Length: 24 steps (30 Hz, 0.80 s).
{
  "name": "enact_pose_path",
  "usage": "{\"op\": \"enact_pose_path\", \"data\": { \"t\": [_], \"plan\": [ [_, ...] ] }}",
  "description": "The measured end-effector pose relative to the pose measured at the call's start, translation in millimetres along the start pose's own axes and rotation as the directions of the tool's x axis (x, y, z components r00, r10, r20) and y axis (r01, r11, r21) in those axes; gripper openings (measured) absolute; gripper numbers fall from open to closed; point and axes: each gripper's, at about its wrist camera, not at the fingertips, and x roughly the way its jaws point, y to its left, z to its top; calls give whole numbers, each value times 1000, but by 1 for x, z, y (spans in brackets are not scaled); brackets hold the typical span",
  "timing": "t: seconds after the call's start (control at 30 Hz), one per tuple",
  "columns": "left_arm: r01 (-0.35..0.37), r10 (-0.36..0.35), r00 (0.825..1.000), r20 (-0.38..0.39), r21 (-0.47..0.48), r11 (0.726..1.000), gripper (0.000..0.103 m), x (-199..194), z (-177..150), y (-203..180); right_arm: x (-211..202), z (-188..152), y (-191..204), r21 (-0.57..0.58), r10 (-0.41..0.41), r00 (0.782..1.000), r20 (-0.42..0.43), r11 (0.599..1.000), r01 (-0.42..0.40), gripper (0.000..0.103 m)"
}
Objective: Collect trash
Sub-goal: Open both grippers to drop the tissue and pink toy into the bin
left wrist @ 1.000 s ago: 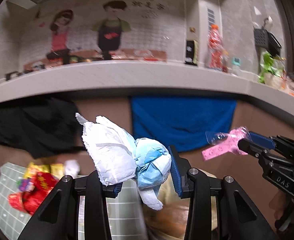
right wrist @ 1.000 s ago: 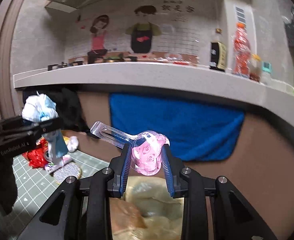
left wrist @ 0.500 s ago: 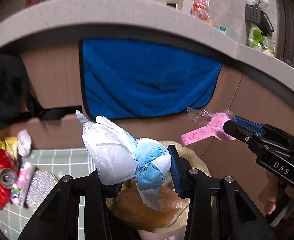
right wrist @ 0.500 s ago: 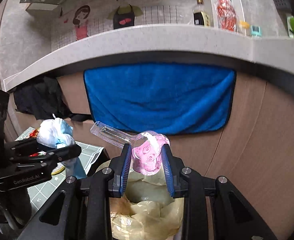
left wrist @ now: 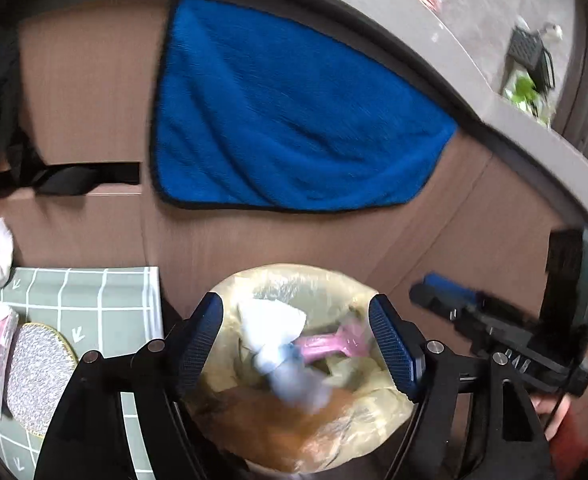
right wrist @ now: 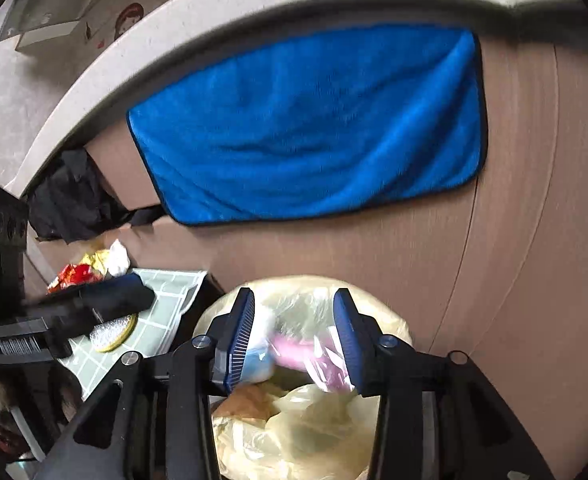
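Both jaws opening, nothing between pads: left gripper [left wrist: 296, 340], right gripper [right wrist: 294, 338]. White-blue wad [left wrist: 282, 354] and pink wrapper [left wrist: 330, 342] over bin liner [left wrist: 378, 408]. Risk: light wrapper snags the near rim, slides out.

The towel [left wrist: 294, 112] is bright blue with a dark edge. The mat [left wrist: 94, 292] is grey-green with white grid lines. The bag [left wrist: 374, 400] is pale yellow, the wrapper [left wrist: 330, 344] pink.

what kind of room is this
Most likely a home kitchen. A stone-look counter runs along the wall with a blue towel hanging from its edge, and a bin lined with a yellowish bag sits below, already taking wrappers and tissue.
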Motion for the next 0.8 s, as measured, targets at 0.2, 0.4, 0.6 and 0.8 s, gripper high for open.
{"op": "enact_pose_path", "data": {
  "t": [0.2, 0.4, 0.6, 0.8],
  "plan": [
    [-58, 59, 998, 19, -59, 997, 76, -32, -3, 41, -9, -6, 7, 17, 15, 1000, 3, 1000, -15, 39],
    [-214, 220, 972, 84, -76, 974, 76, -93, -24, 89, -23, -2, 36, -12, 2, 999, 37, 1000, -1, 39],
    [-336, 355, 924, 141, -144, 931, 76, -156, -47, 148, -21, -5, 89, -83, 49, 998, 50, 996, -45, 39],
    [-411, 475, 860, 188, -297, 862, 76, -216, -65, 229, 0, -17, 153, -156, 108, 994, 2, 982, -106, 39]
  ]
}}
